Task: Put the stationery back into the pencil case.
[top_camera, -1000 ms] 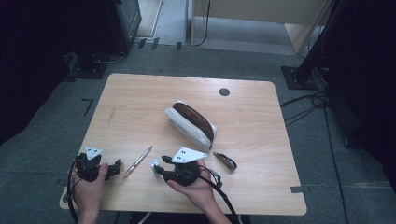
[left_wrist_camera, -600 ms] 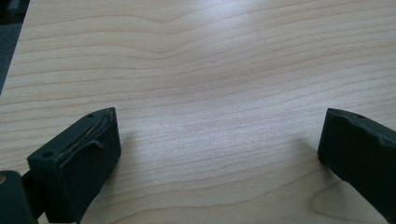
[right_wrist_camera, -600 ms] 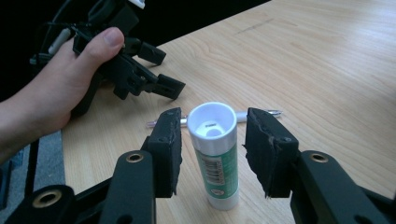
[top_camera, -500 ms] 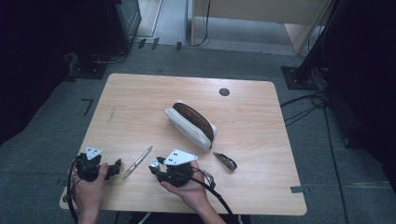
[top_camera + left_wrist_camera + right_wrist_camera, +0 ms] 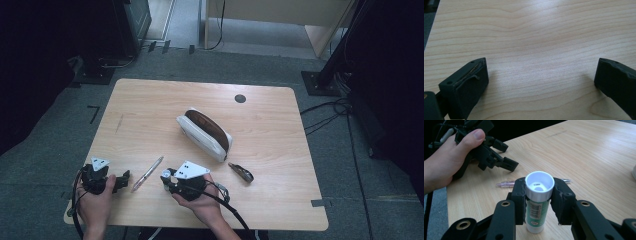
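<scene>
At 6 o'clock on the table (image 5: 280, 115), the right gripper (image 5: 539, 195) has just been closing; its jaws now clamp the upright glue stick (image 5: 538, 202), ready to lift. At 7 o'clock, the left gripper (image 5: 120, 181) gapes empty.

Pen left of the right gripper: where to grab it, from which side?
Grip the pen mid-barrel from straight above, jaws across its width. It lies flat on the table, slim and straight, bare wood either side. The left gripper, jaws open, sits closest.
</scene>
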Demonstrator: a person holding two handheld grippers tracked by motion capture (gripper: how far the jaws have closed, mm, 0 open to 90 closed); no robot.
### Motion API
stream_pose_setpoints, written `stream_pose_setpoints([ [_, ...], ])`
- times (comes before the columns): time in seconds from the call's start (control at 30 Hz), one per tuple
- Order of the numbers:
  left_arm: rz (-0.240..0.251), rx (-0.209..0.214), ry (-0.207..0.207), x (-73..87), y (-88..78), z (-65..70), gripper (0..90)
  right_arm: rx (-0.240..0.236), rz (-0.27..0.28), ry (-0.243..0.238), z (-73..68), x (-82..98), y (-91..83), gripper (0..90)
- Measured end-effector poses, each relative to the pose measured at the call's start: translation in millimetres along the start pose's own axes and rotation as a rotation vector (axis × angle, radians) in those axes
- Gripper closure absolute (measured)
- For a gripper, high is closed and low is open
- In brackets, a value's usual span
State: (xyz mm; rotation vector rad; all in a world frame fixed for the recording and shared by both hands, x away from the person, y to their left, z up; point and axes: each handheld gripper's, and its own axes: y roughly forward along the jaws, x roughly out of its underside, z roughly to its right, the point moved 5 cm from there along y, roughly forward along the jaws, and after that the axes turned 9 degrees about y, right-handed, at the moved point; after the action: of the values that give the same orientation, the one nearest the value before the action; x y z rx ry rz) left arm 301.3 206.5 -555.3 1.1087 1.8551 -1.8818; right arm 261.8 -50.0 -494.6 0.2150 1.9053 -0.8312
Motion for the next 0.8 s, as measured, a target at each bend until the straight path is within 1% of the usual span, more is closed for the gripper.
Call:
stream_pose_setpoints([
  [0.13,0.0,0.0,0.0,0.0,0.0,0.0,0.0,-0.004,0.017,0.015,3.9,-4.5,-7.0,65.9],
  [0.33,0.0,0.0,0.0,0.0,0.0,0.0,0.0,0.021,0.039,0.031,12.4,-11.5,-23.2,65.9],
  [0.53,0.0,0.0,0.0,0.0,0.0,0.0,0.0,0.06,0.06,0.039,24.5,-16.7,-41.3,65.9],
  [0.8,0.0,0.0,0.0,0.0,0.0,0.0,0.0,0.121,0.093,0.064,43.0,-22.8,-70.2,65.9],
])
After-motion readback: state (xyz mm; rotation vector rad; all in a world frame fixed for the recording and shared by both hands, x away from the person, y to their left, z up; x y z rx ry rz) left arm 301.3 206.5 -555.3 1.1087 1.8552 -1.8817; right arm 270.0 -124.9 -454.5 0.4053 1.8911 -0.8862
